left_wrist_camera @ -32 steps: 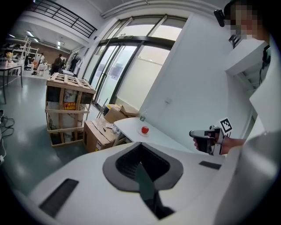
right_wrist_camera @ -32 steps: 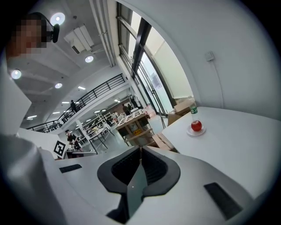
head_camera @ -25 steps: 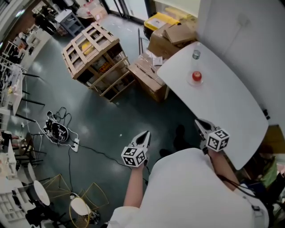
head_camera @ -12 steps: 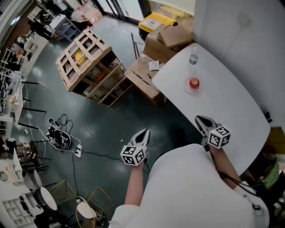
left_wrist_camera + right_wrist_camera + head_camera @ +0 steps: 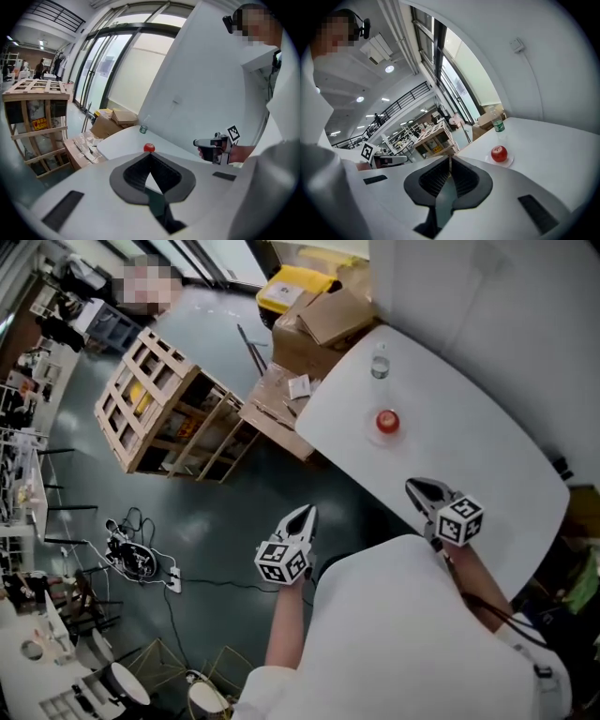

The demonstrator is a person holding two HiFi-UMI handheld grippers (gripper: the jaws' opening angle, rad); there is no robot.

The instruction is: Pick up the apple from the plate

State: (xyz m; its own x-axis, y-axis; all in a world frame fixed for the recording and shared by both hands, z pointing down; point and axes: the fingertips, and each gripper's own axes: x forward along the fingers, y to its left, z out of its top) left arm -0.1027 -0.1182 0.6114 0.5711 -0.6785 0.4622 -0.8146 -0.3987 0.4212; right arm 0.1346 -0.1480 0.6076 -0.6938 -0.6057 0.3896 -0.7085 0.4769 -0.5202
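Note:
A red apple (image 5: 386, 420) rests on a small white plate (image 5: 387, 433) near the far end of the white table (image 5: 469, 456). The apple (image 5: 499, 153) and its plate (image 5: 506, 162) also show in the right gripper view, and the apple (image 5: 149, 147) shows small in the left gripper view. My right gripper (image 5: 415, 487) hovers over the table's near part, well short of the apple, jaws shut and empty. Off the table's edge, above the floor, my left gripper (image 5: 302, 513) is shut with nothing in it.
A clear water bottle (image 5: 380, 362) stands just beyond the plate. Cardboard boxes (image 5: 323, 320) and a wooden crate (image 5: 159, 409) sit on the floor past the table's far end. Cables (image 5: 131, 554) lie on the floor at left. A white wall (image 5: 506, 306) runs along the table.
The view has shifted toward the table, so the apple and plate now sit lower and further left in the head view. Both grippers moved forward, staying shut.

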